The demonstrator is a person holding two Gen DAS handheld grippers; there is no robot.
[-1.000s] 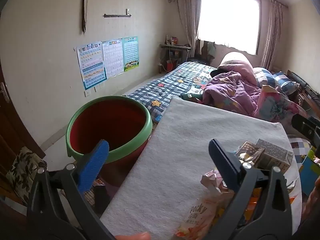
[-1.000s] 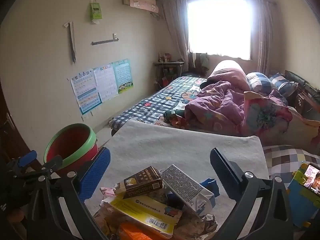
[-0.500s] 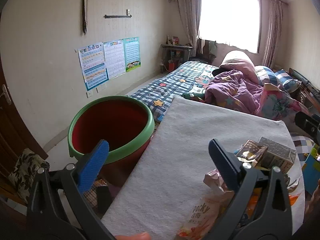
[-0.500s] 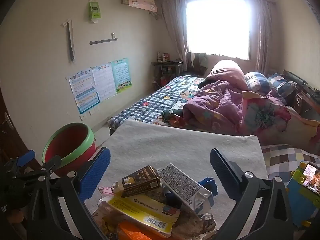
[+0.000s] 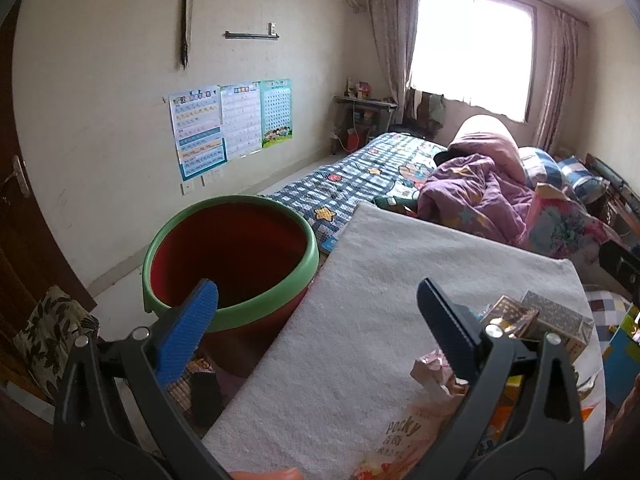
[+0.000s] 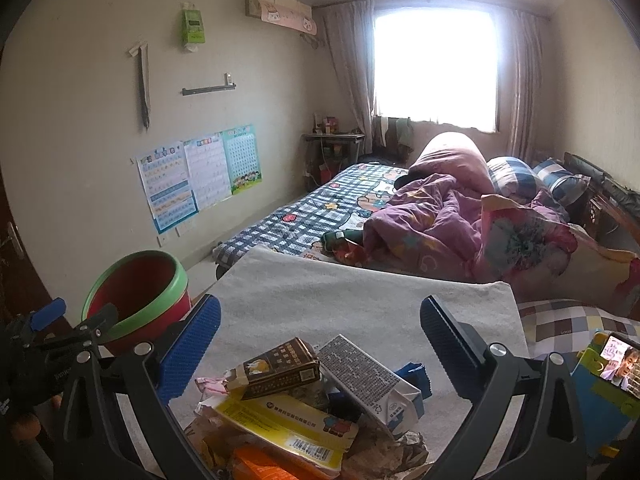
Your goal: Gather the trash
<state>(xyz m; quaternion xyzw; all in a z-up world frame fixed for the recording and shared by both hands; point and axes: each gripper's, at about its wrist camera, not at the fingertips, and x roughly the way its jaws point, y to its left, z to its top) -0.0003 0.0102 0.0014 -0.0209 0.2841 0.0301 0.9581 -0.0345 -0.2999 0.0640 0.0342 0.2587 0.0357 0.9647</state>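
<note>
Both grippers are held level and spread wide, nothing gripped. Right gripper [image 6: 320,334] is poised low over the trash pile [image 6: 304,412] at the near edge of the grey towel [image 6: 360,300]; the pile is framed between its blue pads [image 6: 192,348]. Within the pile are seen a yellow carton [image 6: 288,428], a brown box [image 6: 280,368] atop it, and a grey-patterned milk carton [image 6: 368,380] just beside. Left gripper [image 5: 316,320] is set further left, straddling the towel's left edge; a Pocky wrapper [image 5: 404,436] lies near its right finger. Red bucket with green rim [image 5: 232,264] is seen beside the towel, behind the left pad [image 5: 188,336], interior apparently bare. Beyond, a bed [image 6: 320,208] with a purple quilt [image 6: 432,216] is noted, then the window [image 6: 436,64].
</note>
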